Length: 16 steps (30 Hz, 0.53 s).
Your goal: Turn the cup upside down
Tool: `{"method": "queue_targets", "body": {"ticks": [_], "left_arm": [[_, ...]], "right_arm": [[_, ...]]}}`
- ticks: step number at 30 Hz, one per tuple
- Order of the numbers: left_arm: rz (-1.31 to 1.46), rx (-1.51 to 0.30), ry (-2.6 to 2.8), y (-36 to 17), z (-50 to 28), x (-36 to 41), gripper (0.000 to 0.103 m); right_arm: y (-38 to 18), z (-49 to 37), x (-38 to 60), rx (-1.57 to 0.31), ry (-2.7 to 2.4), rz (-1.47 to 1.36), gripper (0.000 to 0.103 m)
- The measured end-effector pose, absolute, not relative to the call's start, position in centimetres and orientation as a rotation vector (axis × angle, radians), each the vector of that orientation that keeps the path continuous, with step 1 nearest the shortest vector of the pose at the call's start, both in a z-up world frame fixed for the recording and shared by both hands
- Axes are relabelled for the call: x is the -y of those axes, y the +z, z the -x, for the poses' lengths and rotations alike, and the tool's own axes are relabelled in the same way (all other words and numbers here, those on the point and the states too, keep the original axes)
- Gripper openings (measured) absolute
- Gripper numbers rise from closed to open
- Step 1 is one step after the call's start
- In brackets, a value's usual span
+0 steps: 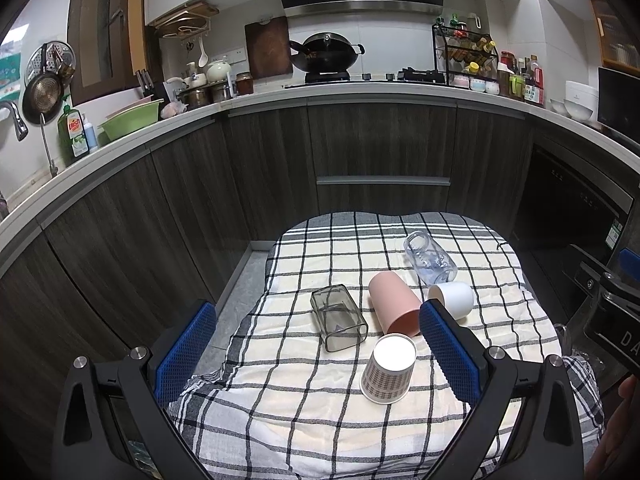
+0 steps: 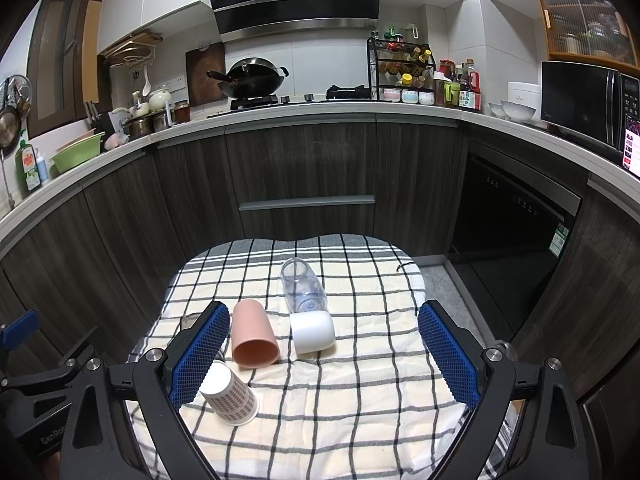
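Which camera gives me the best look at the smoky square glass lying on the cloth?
Left wrist: the smoky square glass lies on its side in full view, between the open left claw fingers. In the right wrist view only a sliver shows behind the right claw's left finger.

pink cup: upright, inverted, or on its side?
On its side. The pink cup lies on the checked cloth, open mouth facing the right wrist camera, base pointing away.
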State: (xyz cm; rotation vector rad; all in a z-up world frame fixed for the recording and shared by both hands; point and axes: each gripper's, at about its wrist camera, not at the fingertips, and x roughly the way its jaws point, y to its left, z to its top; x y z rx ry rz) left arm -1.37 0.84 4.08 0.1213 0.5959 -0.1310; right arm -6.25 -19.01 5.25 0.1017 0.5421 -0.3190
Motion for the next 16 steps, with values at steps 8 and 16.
{"method": "queue_targets", "body": {"ticks": [8,16], "left_arm": [[-0.109,-0.609,-0.132,3.94,1.27,-0.92,0.103],[-0.091,-0.636,-0.123,3.5,0.88,-1.27,0.103]], "right_arm": [[5.23,6.28,19.04,-0.542,-0.32,-0.101,0.095],[5.22,6.3,19.04,-0.541,-0.32,-0.102,0.095]]}}
